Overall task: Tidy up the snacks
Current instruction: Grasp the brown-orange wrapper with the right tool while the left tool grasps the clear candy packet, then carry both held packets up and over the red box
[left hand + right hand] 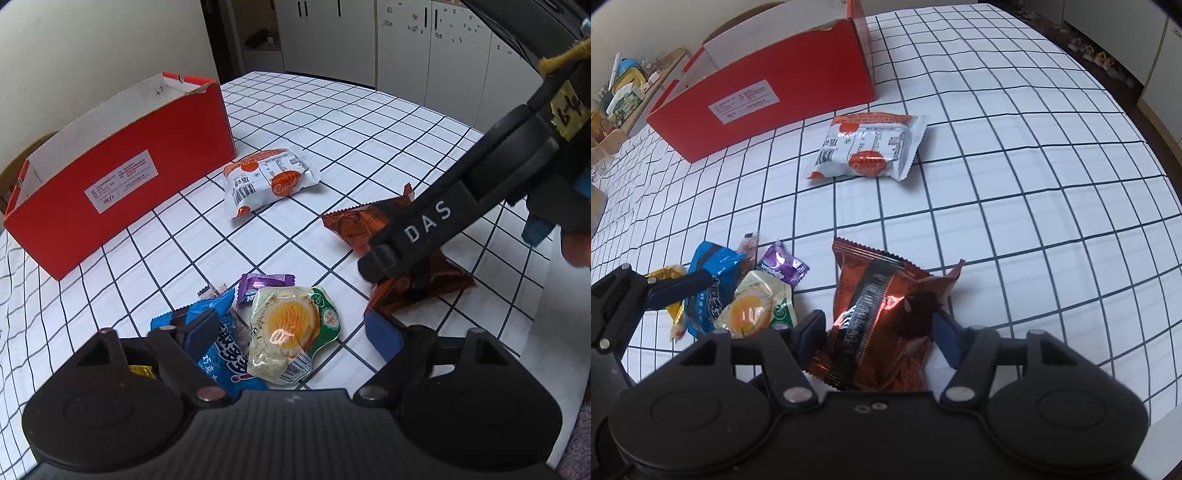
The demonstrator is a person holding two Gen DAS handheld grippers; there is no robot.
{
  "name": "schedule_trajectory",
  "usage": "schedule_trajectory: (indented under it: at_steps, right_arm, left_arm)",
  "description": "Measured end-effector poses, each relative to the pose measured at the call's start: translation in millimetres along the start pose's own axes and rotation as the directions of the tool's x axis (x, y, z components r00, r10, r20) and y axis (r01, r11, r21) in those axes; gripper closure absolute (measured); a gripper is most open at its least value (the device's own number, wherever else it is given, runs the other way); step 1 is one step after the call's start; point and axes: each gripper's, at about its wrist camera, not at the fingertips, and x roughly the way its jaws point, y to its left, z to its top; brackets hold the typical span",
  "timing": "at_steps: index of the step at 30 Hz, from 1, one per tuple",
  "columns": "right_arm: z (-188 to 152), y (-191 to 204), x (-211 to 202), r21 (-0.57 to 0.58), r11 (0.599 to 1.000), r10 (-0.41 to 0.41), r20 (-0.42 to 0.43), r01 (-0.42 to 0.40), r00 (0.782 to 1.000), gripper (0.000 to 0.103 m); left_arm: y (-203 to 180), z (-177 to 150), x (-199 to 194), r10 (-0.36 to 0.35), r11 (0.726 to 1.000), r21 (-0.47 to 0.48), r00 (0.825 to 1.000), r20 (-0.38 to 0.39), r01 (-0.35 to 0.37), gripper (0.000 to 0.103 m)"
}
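Note:
My right gripper (879, 332) is shut on a brown snack packet (882, 306), whose crumpled foil fills the gap between both pads. In the left wrist view one of its fingers (406, 236) lies across that packet (354, 225). My left gripper (291, 334) stands open over a small heap: a blue packet (225, 343) under its left finger, an egg packet (291, 328) and a purple candy (258, 286). Its right finger stays clear of the egg packet. An open red box (122, 173) stands behind on the left.
A white-and-orange packet (868, 144) lies alone between the heap and the red box (768, 92). A yellow packet (670, 273) peeks out beside the blue one. The checked tablecloth (1015, 184) ends at the right edge. A cluttered shelf (624, 92) stands far left.

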Motion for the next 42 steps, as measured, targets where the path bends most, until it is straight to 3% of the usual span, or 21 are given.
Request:
schedule_trajectory:
  at_steps: [4,8,16,18,19,20,33,42]
  right_arm:
    - [0.3,-3.8,-4.8,-0.046,0.999,-0.011,0.019,0.012,1.0,0.049]
    - [-0.6,-13.4,-8.4,-0.057,0.998,-0.013,0.021,0.014,1.0,0.051]
    - [-7.6,-18.3,-13.2,-0.103,0.995,-0.005,0.02,0.007,1.0,0.051]
    - [-10.0,-15.4,-14.1,-0.13,0.992,-0.004,0.02,0.007,1.0,0.051]
    - [-11.2,-13.8,-14.7,-0.142,0.99,-0.006,0.02,0.009,1.0,0.052]
    - [-12.2,-12.3,-15.1,-0.155,0.988,-0.007,0.022,0.011,1.0,0.052]
    - [-15.9,-9.0,-30.3,-0.195,0.981,0.003,0.077,0.013,0.997,0.058]
    - [-12.5,1.6,-57.2,-0.239,0.971,0.044,0.141,-0.009,0.989,0.058]
  left_arm:
    - [-3.1,0.5,-0.8,-0.013,1.0,0.024,1.0,0.002,0.013,0.022]
    - [-2.4,1.7,6.3,-0.022,1.0,0.019,0.999,-0.029,0.023,0.04]
    - [0.8,5.0,14.0,-0.019,1.0,-0.012,0.998,-0.059,0.018,0.04]
    - [4.3,5.6,16.8,-0.015,0.999,-0.041,0.997,-0.072,0.012,0.052]
    - [6.0,6.0,18.4,-0.01,0.999,-0.052,0.997,-0.077,0.006,0.053]
    - [6.9,6.3,19.4,-0.001,0.998,-0.062,0.997,-0.083,-0.004,0.062]
    - [7.3,7.6,7.9,0.015,0.982,-0.184,0.996,-0.088,-0.031,0.063]
    - [19.7,15.0,-22.7,0.028,0.944,-0.327,0.998,-0.057,-0.045,0.063]
